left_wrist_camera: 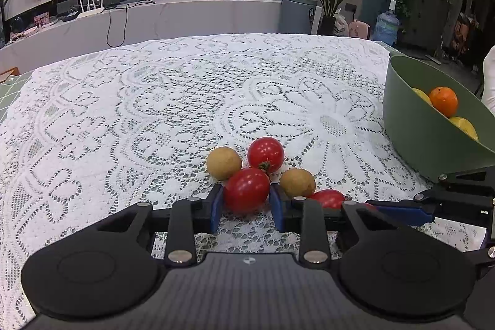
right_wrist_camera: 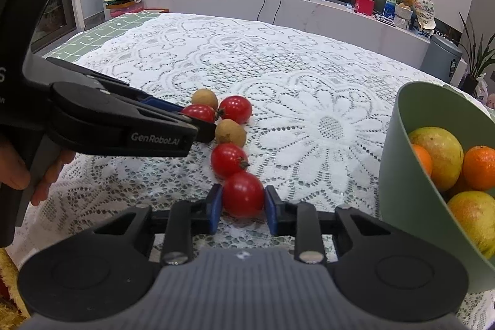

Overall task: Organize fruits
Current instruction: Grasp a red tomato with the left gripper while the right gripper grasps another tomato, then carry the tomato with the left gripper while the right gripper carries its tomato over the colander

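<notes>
Several cherry tomatoes and two brown longans lie in a cluster on the lace tablecloth. My left gripper (left_wrist_camera: 246,201) is shut on a cherry tomato (left_wrist_camera: 246,189), with a longan (left_wrist_camera: 223,163), another tomato (left_wrist_camera: 266,153) and a second longan (left_wrist_camera: 297,182) just beyond it. My right gripper (right_wrist_camera: 243,207) is shut on another cherry tomato (right_wrist_camera: 243,198); a further tomato (right_wrist_camera: 229,160) lies right behind it. The left gripper (right_wrist_camera: 198,118) also shows in the right wrist view, at the left, holding its tomato (right_wrist_camera: 199,112). A green bowl (right_wrist_camera: 411,175) stands at the right.
The green bowl (left_wrist_camera: 417,126) holds oranges (right_wrist_camera: 479,167) and yellow-green fruit (right_wrist_camera: 439,156). The lace tablecloth (left_wrist_camera: 139,113) covers a green table. A cabinet with clutter and a TV stand beyond the far edge.
</notes>
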A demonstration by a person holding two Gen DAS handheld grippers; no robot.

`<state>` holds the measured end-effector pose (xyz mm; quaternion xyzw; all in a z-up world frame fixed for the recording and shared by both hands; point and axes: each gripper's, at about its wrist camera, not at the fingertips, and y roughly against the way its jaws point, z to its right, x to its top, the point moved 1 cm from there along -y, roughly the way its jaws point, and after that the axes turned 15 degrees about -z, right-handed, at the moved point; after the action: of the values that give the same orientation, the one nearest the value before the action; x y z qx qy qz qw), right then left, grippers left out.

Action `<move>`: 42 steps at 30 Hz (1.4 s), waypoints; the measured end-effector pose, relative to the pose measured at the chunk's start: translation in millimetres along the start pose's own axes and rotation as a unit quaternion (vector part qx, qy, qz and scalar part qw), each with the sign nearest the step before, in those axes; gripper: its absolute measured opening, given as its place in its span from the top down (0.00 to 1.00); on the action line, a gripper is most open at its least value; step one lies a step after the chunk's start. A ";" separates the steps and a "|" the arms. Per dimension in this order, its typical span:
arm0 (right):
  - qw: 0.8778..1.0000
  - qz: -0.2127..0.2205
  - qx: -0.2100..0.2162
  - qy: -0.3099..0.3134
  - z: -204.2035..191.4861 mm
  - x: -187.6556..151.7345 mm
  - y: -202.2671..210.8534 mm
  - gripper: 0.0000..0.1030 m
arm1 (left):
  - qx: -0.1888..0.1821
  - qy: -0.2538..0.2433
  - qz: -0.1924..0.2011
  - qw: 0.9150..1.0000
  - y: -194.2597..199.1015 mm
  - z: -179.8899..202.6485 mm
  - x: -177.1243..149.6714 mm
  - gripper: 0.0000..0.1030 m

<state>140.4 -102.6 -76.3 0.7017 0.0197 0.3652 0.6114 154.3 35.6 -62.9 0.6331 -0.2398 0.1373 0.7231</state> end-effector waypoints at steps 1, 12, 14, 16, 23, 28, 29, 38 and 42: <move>1.000 0.000 -0.001 0.002 -0.4 -0.1 -0.2 0.75 | 0.001 0.000 0.000 1.000 0.3 0.2 -0.2 0.66; 1.000 -0.003 0.001 -0.001 0.6 -4.7 5.1 0.76 | 0.003 0.018 0.010 1.000 12.7 -0.3 -5.6 0.66; 1.000 -0.003 0.000 0.000 1.0 -6.0 7.4 0.76 | 0.004 0.023 0.010 1.000 16.1 -0.9 -7.9 0.66; 1.000 -0.003 -0.002 0.001 1.3 -6.6 9.6 0.76 | 0.002 0.027 0.010 1.000 19.9 -0.7 -10.3 0.66; 1.000 0.003 -0.007 0.005 3.2 -12.5 21.6 0.76 | 0.003 0.033 0.015 0.999 36.1 4.4 -18.6 0.66; 1.000 0.018 -0.013 0.017 2.5 -16.4 33.8 0.76 | 0.005 0.026 0.018 0.999 47.4 13.1 -21.1 0.66; 0.999 0.021 -0.014 0.020 2.5 -17.3 36.5 0.76 | 0.005 0.026 0.019 0.999 50.0 15.3 -22.1 0.66; 0.996 0.071 -0.031 0.047 5.6 -20.3 69.9 0.77 | -0.007 0.009 0.035 0.999 78.4 42.2 -24.6 0.66; 0.993 0.097 -0.043 0.048 13.1 -20.1 86.7 0.77 | -0.012 -0.001 0.042 0.999 88.0 56.2 -20.1 0.66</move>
<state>96.5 -145.0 -10.3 0.6549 -0.0349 0.4568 0.6010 83.4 -3.3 6.1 0.6142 -0.2684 0.1636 0.7239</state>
